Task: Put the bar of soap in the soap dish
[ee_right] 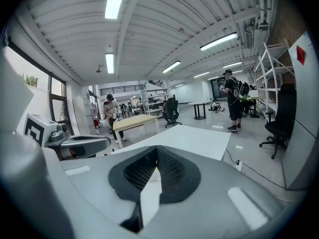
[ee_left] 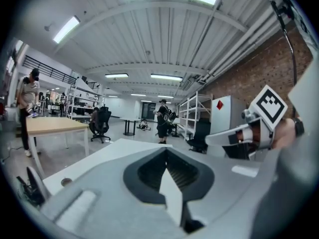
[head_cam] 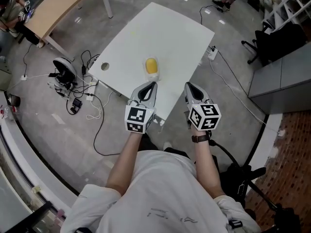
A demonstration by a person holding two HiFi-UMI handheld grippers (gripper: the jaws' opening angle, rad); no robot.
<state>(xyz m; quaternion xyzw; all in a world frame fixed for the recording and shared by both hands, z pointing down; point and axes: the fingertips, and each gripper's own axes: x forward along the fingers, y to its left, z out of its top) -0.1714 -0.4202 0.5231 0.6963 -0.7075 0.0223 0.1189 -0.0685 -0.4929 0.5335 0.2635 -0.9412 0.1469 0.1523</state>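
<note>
A yellow bar of soap [head_cam: 151, 66] lies near the middle of the white table [head_cam: 165, 33]; it seems to rest in a pale soap dish that barely stands out from the tabletop. Both grippers hang side by side over the table's near edge, short of the soap and apart from it. My left gripper [head_cam: 151, 85] has its jaws together with nothing between them, as the left gripper view [ee_left: 167, 150] also shows. My right gripper [head_cam: 188, 85] is shut and empty too [ee_right: 157, 147]. Neither gripper view shows the soap.
A round grommet hole [head_cam: 105, 66] sits at the table's left side. Cables and a power strip [head_cam: 73, 89] litter the floor to the left. A wooden desk [head_cam: 58, 4] stands at the back left, an office chair [head_cam: 277, 40] at the right. A person [ee_right: 233, 101] stands far off.
</note>
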